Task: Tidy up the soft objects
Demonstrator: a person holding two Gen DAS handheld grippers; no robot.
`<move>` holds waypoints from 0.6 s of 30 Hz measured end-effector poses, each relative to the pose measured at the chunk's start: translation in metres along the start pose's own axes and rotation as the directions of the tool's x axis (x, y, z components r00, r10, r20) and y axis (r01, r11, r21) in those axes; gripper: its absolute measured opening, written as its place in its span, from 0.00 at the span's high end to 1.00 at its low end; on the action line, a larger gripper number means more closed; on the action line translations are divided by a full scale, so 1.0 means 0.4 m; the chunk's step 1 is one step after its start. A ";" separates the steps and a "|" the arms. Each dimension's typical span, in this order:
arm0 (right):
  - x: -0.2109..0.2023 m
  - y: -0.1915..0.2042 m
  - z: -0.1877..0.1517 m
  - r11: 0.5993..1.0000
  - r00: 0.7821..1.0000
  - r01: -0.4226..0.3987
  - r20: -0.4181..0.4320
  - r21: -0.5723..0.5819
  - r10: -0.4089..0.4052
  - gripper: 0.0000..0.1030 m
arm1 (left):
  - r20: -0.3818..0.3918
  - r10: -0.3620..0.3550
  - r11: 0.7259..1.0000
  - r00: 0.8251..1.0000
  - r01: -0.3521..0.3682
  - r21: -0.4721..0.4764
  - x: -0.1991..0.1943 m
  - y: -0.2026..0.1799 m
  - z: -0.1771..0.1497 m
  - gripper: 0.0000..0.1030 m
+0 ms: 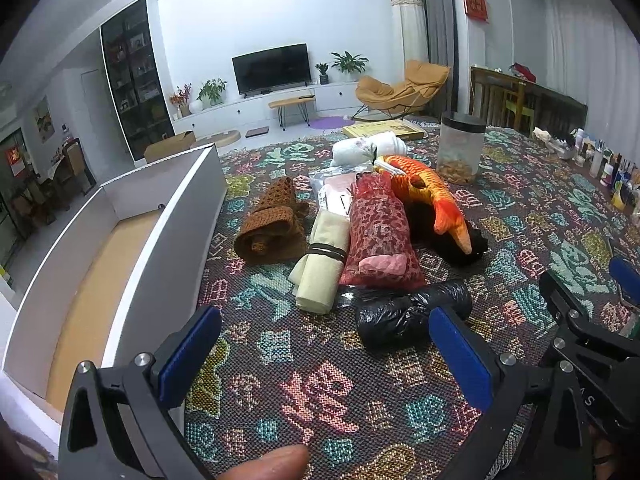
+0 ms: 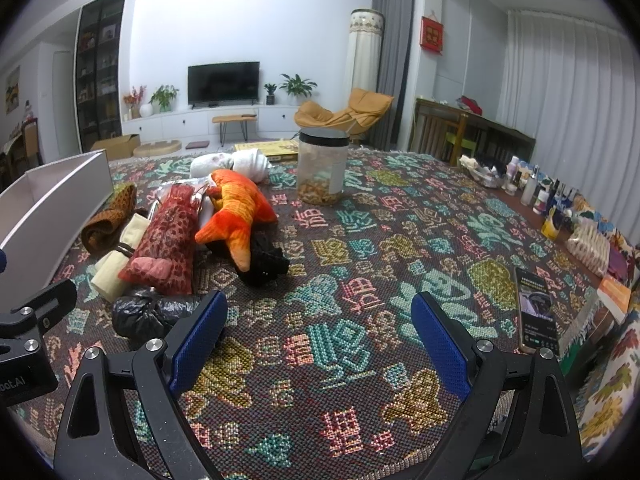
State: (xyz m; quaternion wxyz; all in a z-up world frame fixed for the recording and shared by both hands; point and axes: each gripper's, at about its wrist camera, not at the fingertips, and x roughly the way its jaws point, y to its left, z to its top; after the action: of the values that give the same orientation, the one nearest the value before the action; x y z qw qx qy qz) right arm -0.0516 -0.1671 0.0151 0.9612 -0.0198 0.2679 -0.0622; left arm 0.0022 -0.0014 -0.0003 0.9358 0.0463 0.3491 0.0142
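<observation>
Two claws, both spread wide and empty, over a patterned woven cloth [image 1: 320,392].

Left wrist view: left claw [image 1: 324,356] gaping, pinching nothing, above bare cloth. Just ahead of its right finger, touching it in the picture, a black plastic bundle [image 1: 404,312]. Further ahead, a cream cloth roll [image 1: 320,272] bound with dark bands, a red patterned pouch [image 1: 380,236] beside it, a brown knitted piece [image 1: 272,224] ahead-left, an orange fish plush [image 1: 432,196] ahead-right on something black. Open white box [image 1: 132,264] along the left, apparently empty. Right edge: part of the other claw.

Right wrist view: right claw [image 2: 320,344] likewise parted, holding nothing. Same pile well ahead and to the left; black bundle [image 2: 148,312] just beyond the left finger. Clear jar [image 2: 322,168] far ahead, phone [image 2: 538,312] off to the right.

Likely step: picking the nearest soft item for the box. Best to centre the bundle between the fingers, close gently on its bulk rather than loose film, lift clear before swinging over the box wall.
</observation>
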 end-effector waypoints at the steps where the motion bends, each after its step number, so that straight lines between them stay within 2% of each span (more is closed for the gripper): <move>1: 0.000 0.000 0.000 1.000 1.000 0.000 0.000 0.000 0.000 0.08 | -0.001 0.001 1.000 1.000 -0.001 0.000 -0.001 0.000 0.001 0.00; 18: 0.001 0.003 -0.004 1.000 1.000 0.002 -0.002 -0.004 -0.002 0.08 | -0.002 -0.003 1.000 1.000 0.003 -0.012 -0.053 0.020 0.050 0.00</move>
State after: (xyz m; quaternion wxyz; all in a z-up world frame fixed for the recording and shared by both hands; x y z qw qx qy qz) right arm -0.0520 -0.1659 0.0134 0.9609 -0.0218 0.2689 -0.0627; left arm -0.0007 0.0038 0.0295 0.9358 0.0402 0.3498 0.0151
